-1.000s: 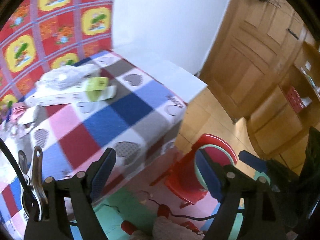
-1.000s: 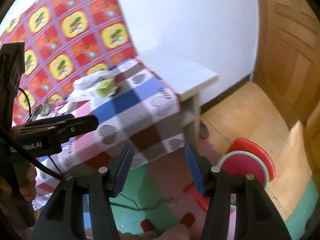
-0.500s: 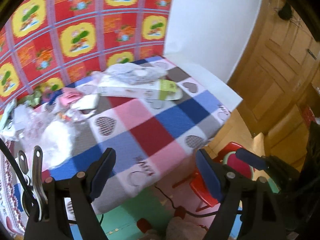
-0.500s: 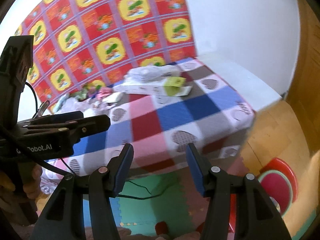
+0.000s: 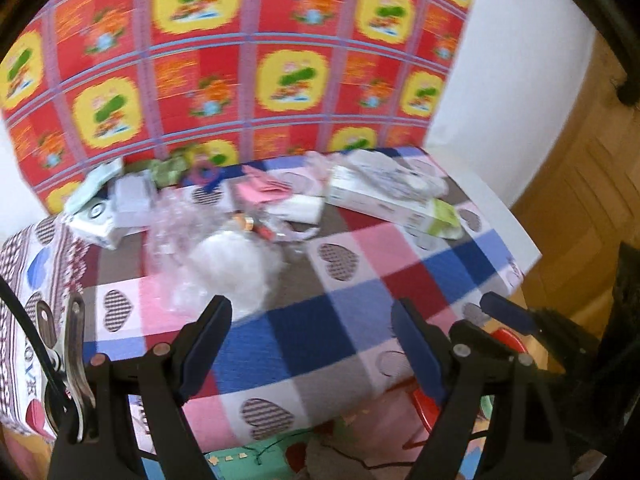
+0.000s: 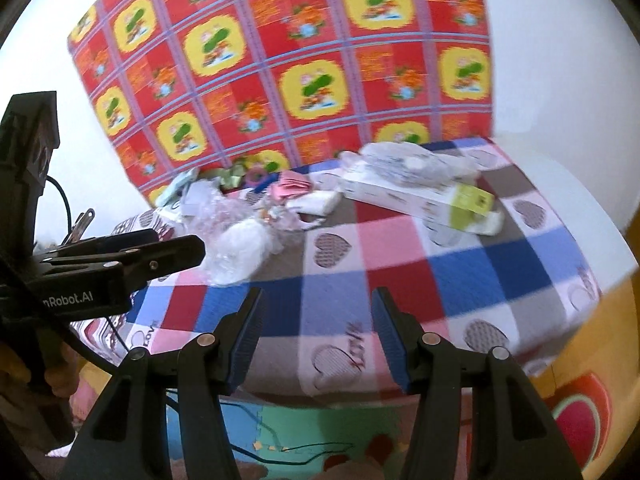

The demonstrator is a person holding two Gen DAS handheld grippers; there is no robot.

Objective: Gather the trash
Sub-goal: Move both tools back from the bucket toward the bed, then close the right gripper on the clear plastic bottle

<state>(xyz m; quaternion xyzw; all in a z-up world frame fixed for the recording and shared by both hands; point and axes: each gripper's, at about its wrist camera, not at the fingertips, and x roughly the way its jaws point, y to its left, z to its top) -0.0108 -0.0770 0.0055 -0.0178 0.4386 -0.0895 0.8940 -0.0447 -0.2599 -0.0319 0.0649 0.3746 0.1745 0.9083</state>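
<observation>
Trash lies along the far side of a checked tablecloth: a crumpled white plastic bag, a long white carton with a green end, pink paper and small wrappers. My left gripper hovers open above the near half of the table, just short of the white bag. My right gripper is open too, over the table's front edge, with nothing between its fingers.
A red and yellow patterned sheet hangs behind the table. A red plastic stool stands on a coloured foam floor mat at the lower right. A wooden door is on the right. A cable trails on the floor.
Both views have swung left from the door and stool to the cluttered table. The grippers have come nearer the table; both stayed open.
</observation>
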